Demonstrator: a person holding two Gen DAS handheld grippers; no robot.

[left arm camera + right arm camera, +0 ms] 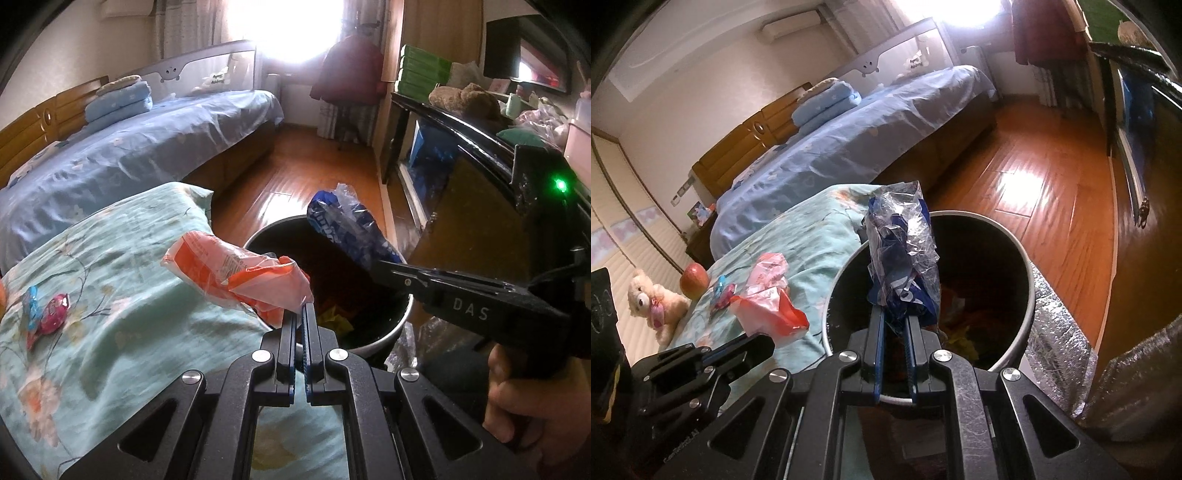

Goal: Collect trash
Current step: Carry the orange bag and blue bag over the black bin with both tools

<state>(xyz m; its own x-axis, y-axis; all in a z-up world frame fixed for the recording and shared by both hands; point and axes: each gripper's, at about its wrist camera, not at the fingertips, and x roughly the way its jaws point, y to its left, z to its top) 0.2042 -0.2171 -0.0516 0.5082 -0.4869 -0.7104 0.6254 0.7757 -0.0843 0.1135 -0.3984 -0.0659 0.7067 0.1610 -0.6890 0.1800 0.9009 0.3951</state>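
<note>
The left hand-held gripper [303,308] pinches an orange wrapper [236,273] beside the bin [384,332]; the right hand-held gripper [894,317] clamps a blue wrapper [905,254] (crumpled) over the bin's opening.

Trash bin [1028,291] bottom dark; contents perhaps crumpled wrappers, unclear.

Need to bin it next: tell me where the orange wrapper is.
The orange wrapper is pinched in the left gripper, held beside the trash bin rim, above the green bedspread.
</note>
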